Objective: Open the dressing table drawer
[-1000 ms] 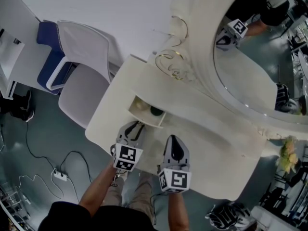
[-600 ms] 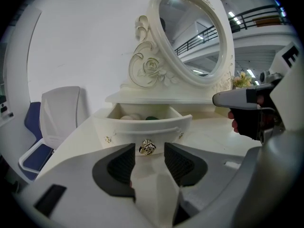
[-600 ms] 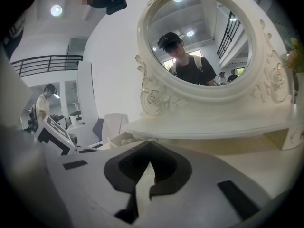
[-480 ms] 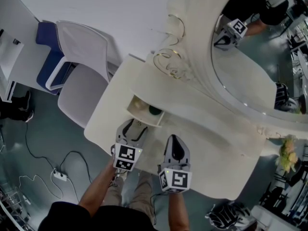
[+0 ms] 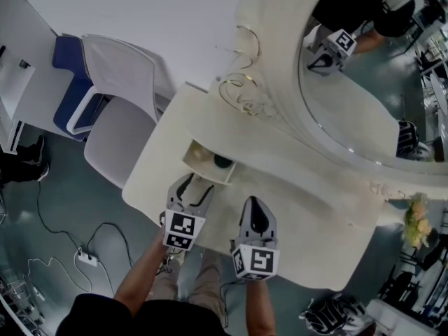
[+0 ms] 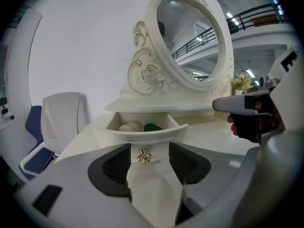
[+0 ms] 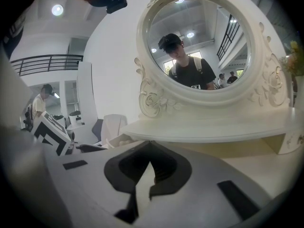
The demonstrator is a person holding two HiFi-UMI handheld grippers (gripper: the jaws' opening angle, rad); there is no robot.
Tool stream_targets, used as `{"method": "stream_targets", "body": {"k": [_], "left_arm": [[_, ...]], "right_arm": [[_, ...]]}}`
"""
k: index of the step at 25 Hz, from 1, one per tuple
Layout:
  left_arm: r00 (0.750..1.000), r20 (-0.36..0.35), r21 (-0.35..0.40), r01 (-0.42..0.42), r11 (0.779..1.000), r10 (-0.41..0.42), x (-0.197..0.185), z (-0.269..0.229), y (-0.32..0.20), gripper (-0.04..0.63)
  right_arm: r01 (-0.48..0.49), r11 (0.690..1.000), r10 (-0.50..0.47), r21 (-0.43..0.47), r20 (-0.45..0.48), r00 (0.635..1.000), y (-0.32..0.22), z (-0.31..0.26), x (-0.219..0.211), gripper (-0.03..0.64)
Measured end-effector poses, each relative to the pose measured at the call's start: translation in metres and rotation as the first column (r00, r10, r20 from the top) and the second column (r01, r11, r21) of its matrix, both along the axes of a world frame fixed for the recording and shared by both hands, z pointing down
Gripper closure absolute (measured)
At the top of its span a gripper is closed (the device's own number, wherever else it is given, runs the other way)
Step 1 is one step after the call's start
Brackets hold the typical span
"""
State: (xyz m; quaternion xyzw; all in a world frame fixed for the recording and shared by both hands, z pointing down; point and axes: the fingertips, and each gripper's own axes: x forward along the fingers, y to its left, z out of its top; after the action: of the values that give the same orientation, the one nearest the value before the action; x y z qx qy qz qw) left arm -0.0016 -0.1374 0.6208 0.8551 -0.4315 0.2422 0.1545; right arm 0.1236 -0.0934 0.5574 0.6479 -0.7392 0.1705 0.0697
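Left gripper [image 6: 148, 151] jaws have just spread, knob [image 6: 144, 156] free between them; drawer [image 6: 142, 137] stands open, task likely done; right gripper [image 7: 149, 146] jaws pressed together.

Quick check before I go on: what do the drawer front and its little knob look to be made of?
The drawer looks like painted wood or moulded board, though I can't tell which. It is cream with a smooth satin sheen, and no grain shows. The knob seems to be metal. It is gold-coloured and shiny, cast in a flower-like shape, and catches bright glints.
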Motion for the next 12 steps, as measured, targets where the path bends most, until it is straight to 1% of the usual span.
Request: {"method": "stream_targets", "body": {"k": [4, 12], "left_arm": [[1.000, -0.007, 0.030, -0.001, 1.000, 0.001, 0.001, -0.016, -0.001, 0.356], [0.998, -0.039, 0.108, -0.039, 0.993, 0.044, 0.016, -0.065, 0.000, 0.360]], "right_arm": [[-0.008, 1.000, 0.008, 0.005, -0.012, 1.000, 0.004, -0.003, 0.006, 0.618], [-0.049, 0.998, 0.049, 0.037, -0.021, 0.999, 0.014, -0.028, 0.020, 0.618]]}}
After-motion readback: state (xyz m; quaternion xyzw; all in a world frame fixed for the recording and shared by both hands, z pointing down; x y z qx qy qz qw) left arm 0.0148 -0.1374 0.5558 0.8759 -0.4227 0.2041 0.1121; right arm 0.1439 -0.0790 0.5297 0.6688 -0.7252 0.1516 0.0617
